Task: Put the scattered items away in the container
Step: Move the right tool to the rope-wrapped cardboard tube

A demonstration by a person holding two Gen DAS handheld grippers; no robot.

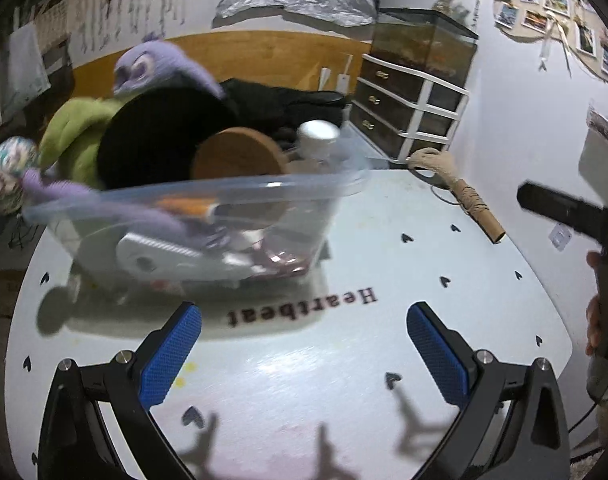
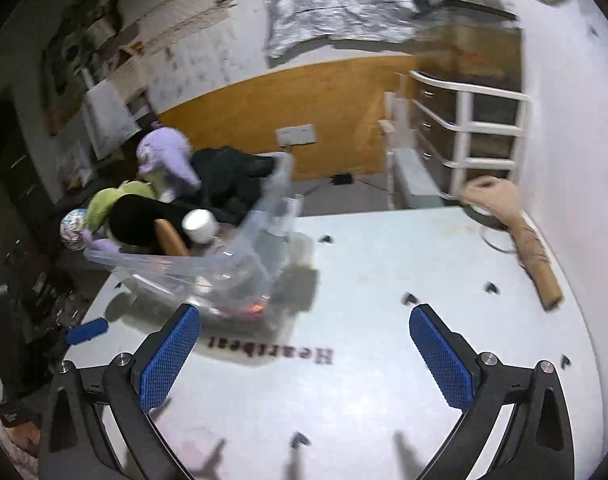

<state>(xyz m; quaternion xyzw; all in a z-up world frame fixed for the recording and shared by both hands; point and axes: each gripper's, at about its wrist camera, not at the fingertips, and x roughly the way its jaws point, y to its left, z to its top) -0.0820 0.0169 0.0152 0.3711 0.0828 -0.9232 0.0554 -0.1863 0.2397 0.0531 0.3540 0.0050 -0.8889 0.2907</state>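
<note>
The clear plastic container (image 1: 208, 216) stands on the white round bench (image 1: 304, 360) printed with small black hearts and the word "Heartbeat". It is piled high: a purple knitted plush toy (image 1: 152, 68), a green soft toy (image 1: 76, 132), a black round object (image 1: 160, 136), a brown wooden disc (image 1: 236, 160), a white-capped bottle (image 1: 318, 136) and an orange-and-white item (image 1: 188, 204) near the rim (both views are blurred, so finer detail is lost). The left tool (image 1: 304, 360) hangs over bare bench with its blue-padded fingers wide apart and empty, the container ahead of it and slightly left. The right tool (image 2: 304, 360) is likewise spread and empty, the container ahead and to its left. A beige twine-wrapped cardboard tube (image 1: 472, 200) lies on the bench's far right part, well apart from the container.
</note>
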